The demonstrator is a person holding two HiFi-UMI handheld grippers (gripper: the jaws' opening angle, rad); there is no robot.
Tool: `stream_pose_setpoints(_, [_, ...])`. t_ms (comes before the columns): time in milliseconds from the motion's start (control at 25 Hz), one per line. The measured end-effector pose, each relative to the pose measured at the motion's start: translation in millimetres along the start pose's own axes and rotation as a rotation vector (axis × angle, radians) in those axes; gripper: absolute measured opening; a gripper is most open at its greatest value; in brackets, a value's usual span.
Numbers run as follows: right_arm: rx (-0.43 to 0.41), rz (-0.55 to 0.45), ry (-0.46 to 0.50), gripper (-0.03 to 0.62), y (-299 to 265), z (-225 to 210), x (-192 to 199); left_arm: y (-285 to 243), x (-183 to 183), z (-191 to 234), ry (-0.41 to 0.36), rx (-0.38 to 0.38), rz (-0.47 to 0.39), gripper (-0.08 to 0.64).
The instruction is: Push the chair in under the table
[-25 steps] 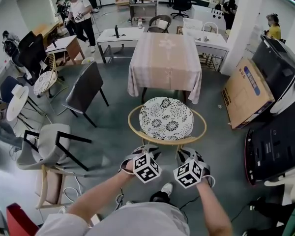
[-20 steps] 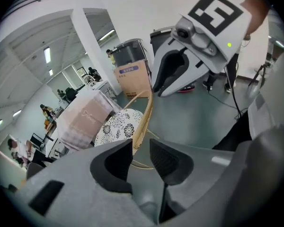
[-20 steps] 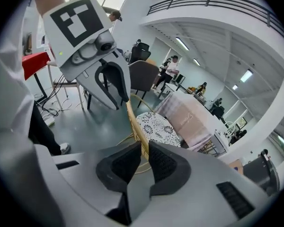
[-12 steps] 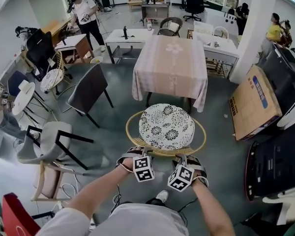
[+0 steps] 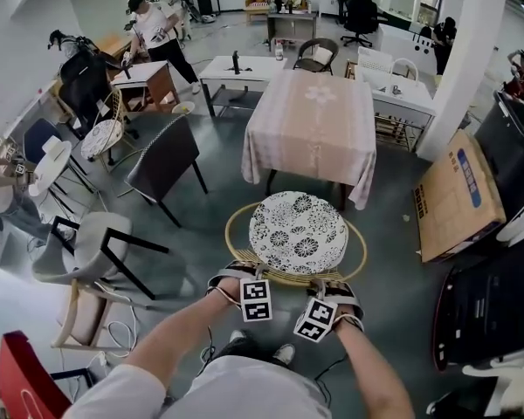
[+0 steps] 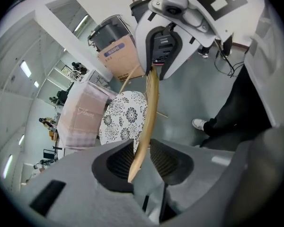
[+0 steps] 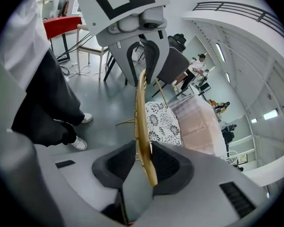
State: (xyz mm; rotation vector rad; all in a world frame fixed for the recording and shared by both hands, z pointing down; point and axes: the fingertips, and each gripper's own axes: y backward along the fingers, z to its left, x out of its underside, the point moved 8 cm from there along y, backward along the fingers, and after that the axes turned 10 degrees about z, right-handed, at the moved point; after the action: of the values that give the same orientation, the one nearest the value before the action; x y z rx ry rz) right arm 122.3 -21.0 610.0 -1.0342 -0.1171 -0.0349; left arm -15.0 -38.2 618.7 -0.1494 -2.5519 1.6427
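Straddling near rattan rim [image 6: 149, 112] of round wicker chair with floral cushion [image 5: 298, 231]: left gripper [image 5: 246, 274] jaws closing round it, pads not yet pressing; right gripper [image 5: 325, 285] jaws spread, rim between. Pink-clothed table [image 5: 310, 125] stands straight beyond chair, far side.

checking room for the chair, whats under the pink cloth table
Two dark legs and bare floor between them show at the near side of the table. The hanging cloth hides the rest.

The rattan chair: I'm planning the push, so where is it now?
Head view, centre: the rattan chair stands just short of the cloth-covered table, seat not yet under it.
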Motion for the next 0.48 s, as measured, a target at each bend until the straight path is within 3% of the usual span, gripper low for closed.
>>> stream_pose_setpoints(80, [-0.004,0.01,-0.01,0.071,-0.1,-3.3,-0.7,-0.5,0.0,2.6,-0.012,0.025,-0.007,0.11])
stream_pose_setpoints(480, [-0.067,0.006,-0.008,0.067,0.5,-7.3,-3.0,-1.6,5.6,5.1,-0.071,0.096,-0.063,0.107])
